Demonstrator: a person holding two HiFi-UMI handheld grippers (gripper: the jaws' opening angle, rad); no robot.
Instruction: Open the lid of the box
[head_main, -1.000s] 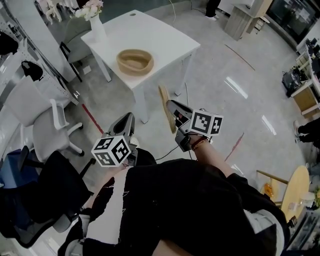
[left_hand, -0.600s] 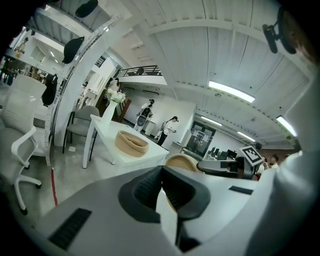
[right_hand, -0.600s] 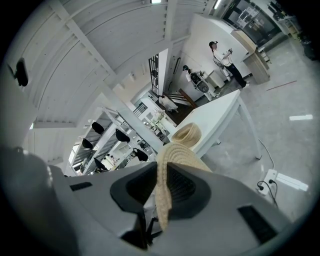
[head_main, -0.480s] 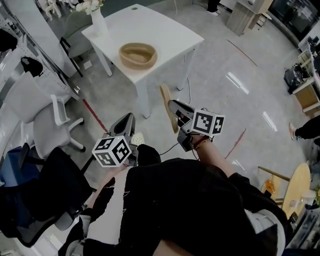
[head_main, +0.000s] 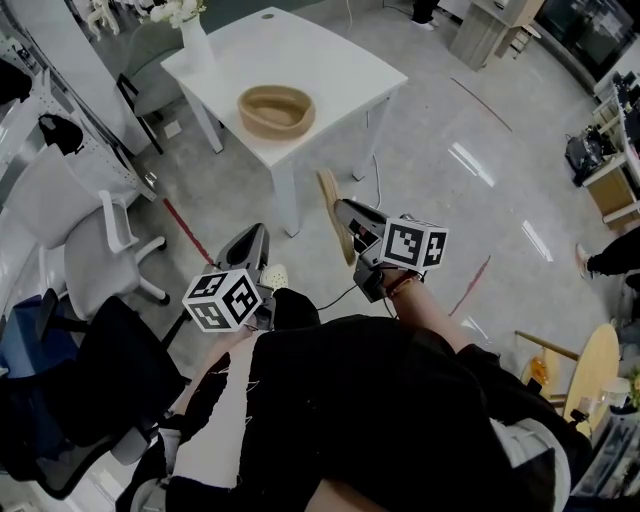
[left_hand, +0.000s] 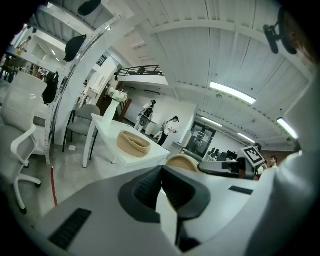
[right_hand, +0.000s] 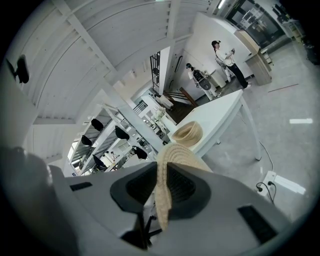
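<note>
No legible text, no readable labels

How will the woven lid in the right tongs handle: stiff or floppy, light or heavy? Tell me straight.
Probably stiff: the woven lid stands on edge from the right tongs without sagging. Likely light, since a pinch near one edge carries it. Its coarse weave should resist slipping, though it may pivot in so narrow a grip.

The box (head_main: 276, 110) sits on the table (head_main: 340, 70) near its front edge, with 1 vase (head_main: 197, 48) at the far left corner. Before the table, the lid (head_main: 328, 205) stands on edge between the jaws of the right gripper (head_main: 347, 212), with the left gripper (head_main: 256, 238) to its left. 1 chair (head_main: 90, 255) stands further left.
</note>
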